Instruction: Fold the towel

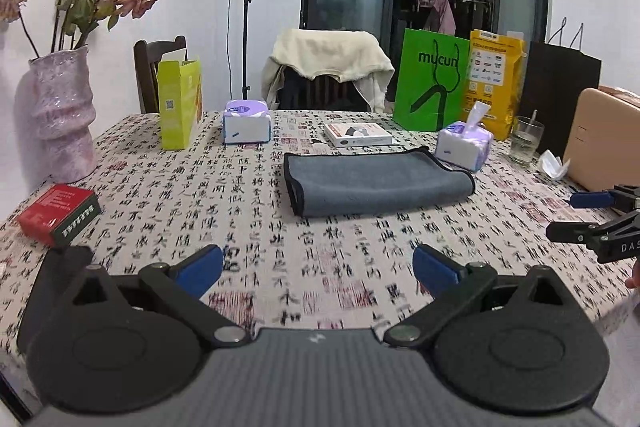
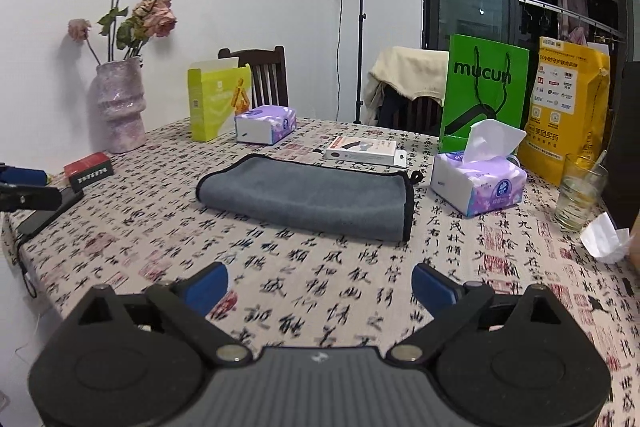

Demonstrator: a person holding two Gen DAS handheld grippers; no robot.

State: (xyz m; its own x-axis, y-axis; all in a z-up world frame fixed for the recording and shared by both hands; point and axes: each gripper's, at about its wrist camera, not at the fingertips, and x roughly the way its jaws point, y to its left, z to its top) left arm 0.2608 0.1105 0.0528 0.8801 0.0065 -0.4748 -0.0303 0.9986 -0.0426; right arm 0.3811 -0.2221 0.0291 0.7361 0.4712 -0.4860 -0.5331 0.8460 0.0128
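A table (image 1: 168, 187) draped in a cream cloth printed with black and red calligraphy stretches ahead of both grippers. On it, well ahead of the fingertips, lies the grey towel (image 1: 376, 183), a soft, napped rectangle edged in black piping, already folded over on itself with a rounded fold along one long side. Beyond it stand a glossy green paper bag (image 1: 432, 83), a yellow pouch (image 1: 494, 83) and a mottled pink ceramic vase (image 1: 64, 119) of dried roses, the vase far off to the left. Two soft purple-and-white tissue packs (image 2: 478, 183) flank the towel's far side; a flat white box (image 1: 358, 135) sits behind it, a red carton (image 1: 58, 215) to the near left.

The left gripper (image 1: 318, 267) hovers low over the cloth, its blue-padded fingers spread wide and grasping nothing. The right gripper (image 2: 320, 285) is likewise level, fully spread, empty, pointing at the towel without touching it.
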